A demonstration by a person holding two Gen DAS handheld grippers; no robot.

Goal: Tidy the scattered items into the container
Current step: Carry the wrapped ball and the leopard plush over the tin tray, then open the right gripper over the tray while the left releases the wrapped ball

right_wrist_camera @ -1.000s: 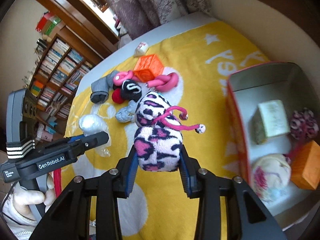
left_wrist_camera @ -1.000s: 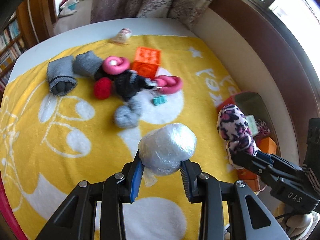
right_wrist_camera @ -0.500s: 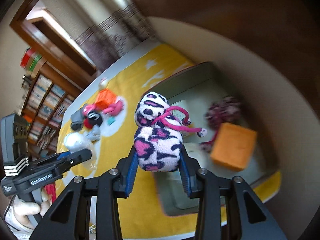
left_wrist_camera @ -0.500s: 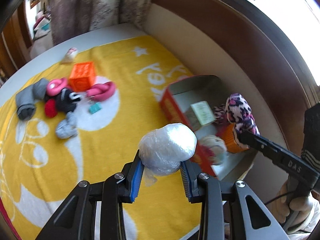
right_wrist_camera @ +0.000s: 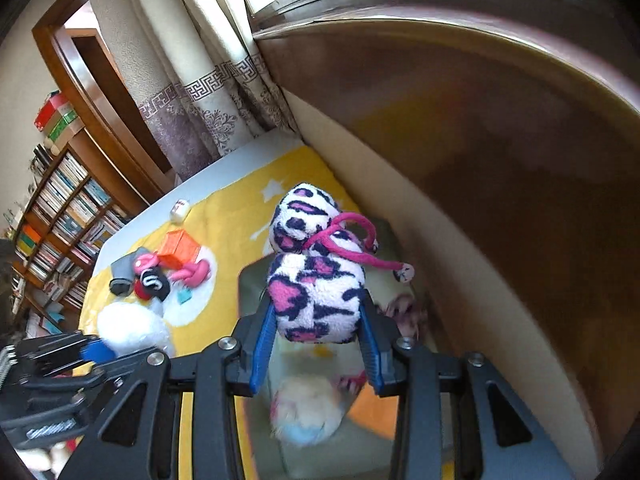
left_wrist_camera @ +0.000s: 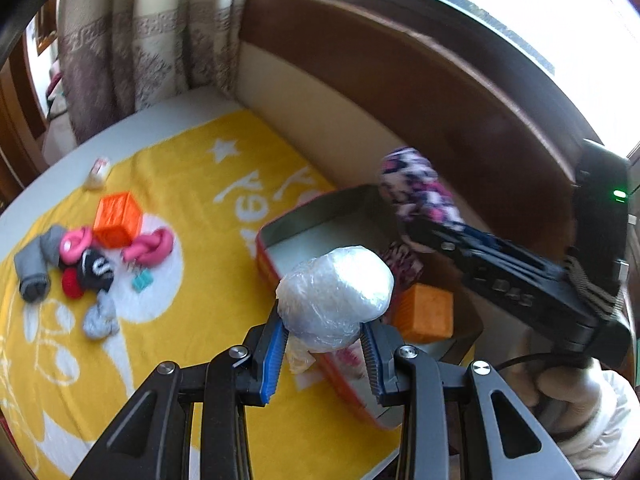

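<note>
The left gripper (left_wrist_camera: 323, 354) is clamped on a crinkly, plastic-wrapped ball (left_wrist_camera: 336, 292), rounded and glossy white, held above the near end of the container (left_wrist_camera: 280, 232); the right gripper (right_wrist_camera: 318, 346) holds a fleecy plush toy (right_wrist_camera: 316, 280), white with pink and black spots and thin pink cords, over the container's inside (right_wrist_camera: 250, 280); its jaws have just been opening, yet the blue ribbed pads still flank and touch the toy's sides. The container is a shallow rectangular tin, red outside and grey inside, lying by the bed's wall-side edge on a yellow towel (left_wrist_camera: 192, 176) with white shapes; inside it sit an orange block (left_wrist_camera: 424, 312) and a fuzzy patterned ball (left_wrist_camera: 402, 262). Toward the bed's far edge lie a ridged orange cube (left_wrist_camera: 118, 220), a twisted pink rope (left_wrist_camera: 150, 246), rolled grey socks (left_wrist_camera: 34, 264), a red pompom (left_wrist_camera: 72, 282) and a small teal clip (left_wrist_camera: 143, 281).
</note>
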